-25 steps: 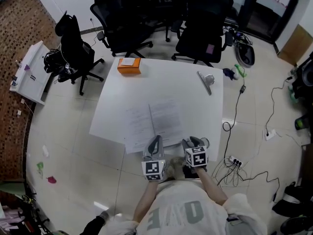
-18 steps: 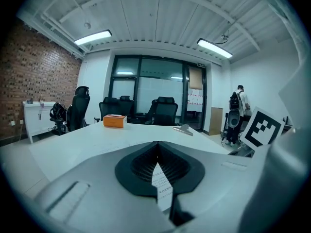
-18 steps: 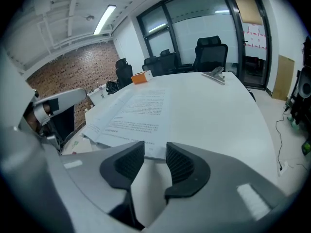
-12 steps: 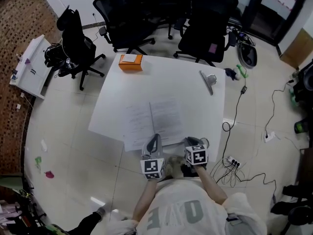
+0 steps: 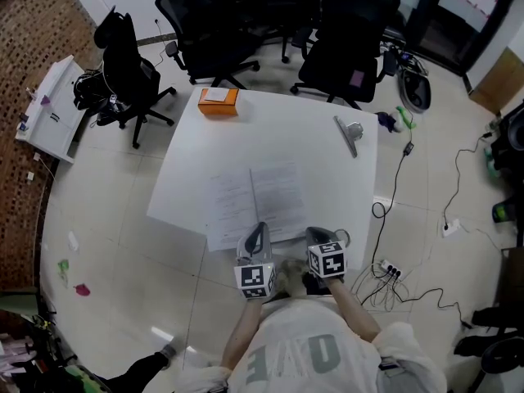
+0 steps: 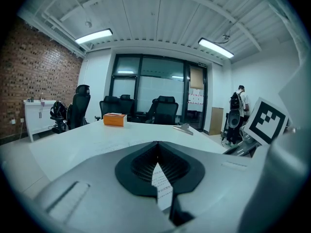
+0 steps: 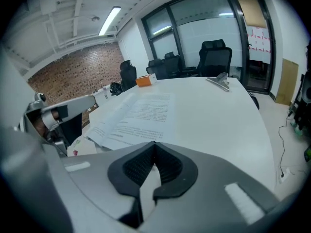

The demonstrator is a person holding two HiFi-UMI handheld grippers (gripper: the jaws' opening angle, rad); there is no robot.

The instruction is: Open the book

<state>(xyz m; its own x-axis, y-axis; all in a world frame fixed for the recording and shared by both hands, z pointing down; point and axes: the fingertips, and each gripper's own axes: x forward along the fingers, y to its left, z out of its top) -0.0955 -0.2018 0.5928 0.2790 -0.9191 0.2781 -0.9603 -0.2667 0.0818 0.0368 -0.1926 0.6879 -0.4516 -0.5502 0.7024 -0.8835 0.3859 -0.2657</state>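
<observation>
White table [image 5: 327,178]: white printed-page book [image 5: 258,201] lies open, flat. My right gripper [image 5: 318,236] jaws just closed, clenched on nothing. Left gripper [image 5: 259,231] jaws clenched, empty. Opening looks done.

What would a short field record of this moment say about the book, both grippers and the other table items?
book: lying open on the white table, near its front edge
left gripper: shut at the book's near edge; printed paper shows behind the jaws, grip unconfirmed
right gripper: jaws have just been closing, now shut; nothing plainly between them
other items: orange box far left, metal clip far right
</observation>
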